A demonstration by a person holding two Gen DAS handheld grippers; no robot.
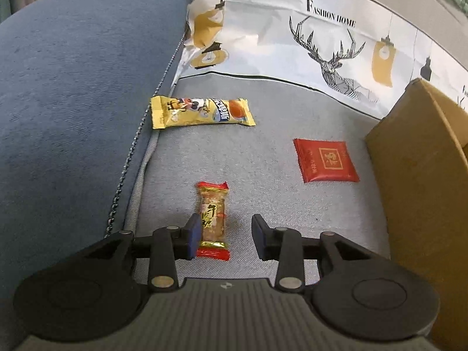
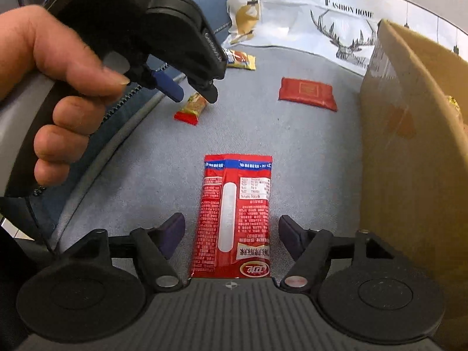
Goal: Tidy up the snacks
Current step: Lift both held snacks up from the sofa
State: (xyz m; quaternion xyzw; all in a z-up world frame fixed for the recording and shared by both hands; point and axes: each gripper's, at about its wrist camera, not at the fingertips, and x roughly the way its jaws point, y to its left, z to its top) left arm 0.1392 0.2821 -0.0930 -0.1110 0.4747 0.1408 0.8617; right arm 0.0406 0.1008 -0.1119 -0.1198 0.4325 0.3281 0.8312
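Item: small candy bar (image 1: pixel 212 220), red-ended wrapper, flat on the grey seat cushion (image 1: pixel 263 161). Long axis runs straight ahead of the left gripper (image 1: pixel 226 235), between its jaws; left pad just beside it, right pad apart, nothing gripped.

Item: long red packet (image 2: pixel 234 216), lengthwise between the wide-set jaws of the right gripper (image 2: pixel 231 235), untouched. Cardboard box (image 2: pixel 409 146) stands to the right.
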